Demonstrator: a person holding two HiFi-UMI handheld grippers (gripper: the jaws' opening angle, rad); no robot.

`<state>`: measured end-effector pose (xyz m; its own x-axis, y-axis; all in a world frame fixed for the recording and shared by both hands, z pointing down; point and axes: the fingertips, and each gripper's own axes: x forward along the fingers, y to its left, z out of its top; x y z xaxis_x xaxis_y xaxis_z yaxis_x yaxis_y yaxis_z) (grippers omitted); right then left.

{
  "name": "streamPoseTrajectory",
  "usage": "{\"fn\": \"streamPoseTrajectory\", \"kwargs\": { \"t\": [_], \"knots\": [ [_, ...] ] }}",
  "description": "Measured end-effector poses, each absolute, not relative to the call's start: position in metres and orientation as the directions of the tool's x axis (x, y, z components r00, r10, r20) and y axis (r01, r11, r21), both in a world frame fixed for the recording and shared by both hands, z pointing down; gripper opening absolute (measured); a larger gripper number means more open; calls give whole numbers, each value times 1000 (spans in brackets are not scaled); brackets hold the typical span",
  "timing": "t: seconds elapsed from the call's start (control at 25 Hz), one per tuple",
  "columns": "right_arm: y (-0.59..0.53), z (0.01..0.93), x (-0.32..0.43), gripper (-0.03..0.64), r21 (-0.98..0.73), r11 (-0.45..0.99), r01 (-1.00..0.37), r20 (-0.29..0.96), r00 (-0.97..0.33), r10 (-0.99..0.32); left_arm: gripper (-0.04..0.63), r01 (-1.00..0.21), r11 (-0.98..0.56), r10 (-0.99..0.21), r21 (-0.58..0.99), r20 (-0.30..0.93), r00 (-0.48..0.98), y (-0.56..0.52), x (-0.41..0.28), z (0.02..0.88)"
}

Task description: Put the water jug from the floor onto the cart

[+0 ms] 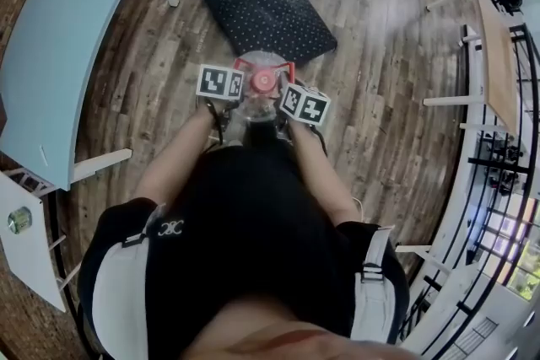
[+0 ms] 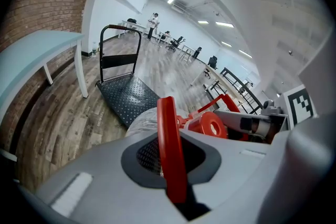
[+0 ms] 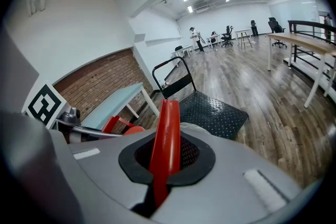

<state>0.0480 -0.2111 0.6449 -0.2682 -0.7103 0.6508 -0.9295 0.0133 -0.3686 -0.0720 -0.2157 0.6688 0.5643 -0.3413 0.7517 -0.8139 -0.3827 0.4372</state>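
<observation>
The water jug (image 1: 245, 110) hangs off the floor in front of me, its red cap (image 1: 264, 81) and red handle (image 1: 263, 62) on top. My left gripper (image 1: 236, 88) and right gripper (image 1: 285, 95) flank the cap. In the left gripper view my left gripper (image 2: 170, 157) is shut on the red handle (image 2: 167, 123), with the cap (image 2: 212, 126) beside it. In the right gripper view my right gripper (image 3: 164, 165) is shut on the handle (image 3: 167, 128). The black cart (image 1: 266, 8) stands just ahead on the floor, its push bar at the far end.
A light blue table (image 1: 59, 38) stands at the left, with a white shelf unit (image 1: 25, 240) nearer me. A wooden desk (image 1: 498, 55) and a black railing (image 1: 506, 181) line the right side. People (image 2: 153, 23) stand far off across the wooden floor.
</observation>
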Motion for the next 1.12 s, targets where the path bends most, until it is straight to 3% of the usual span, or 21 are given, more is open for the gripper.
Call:
{"fn": "streamPoseTrajectory", "kwargs": {
  "t": [0.8,1.12],
  "knots": [
    [-337,679,98,17,-359,44,-932,722,-307,-620,29,-825,-365,-333,432,766,549,-344,-19,693],
    [-394,711,124,17,-356,64,-932,765,-330,-553,26,-842,-310,-272,442,807,524,-401,8,732]
  ]
}}
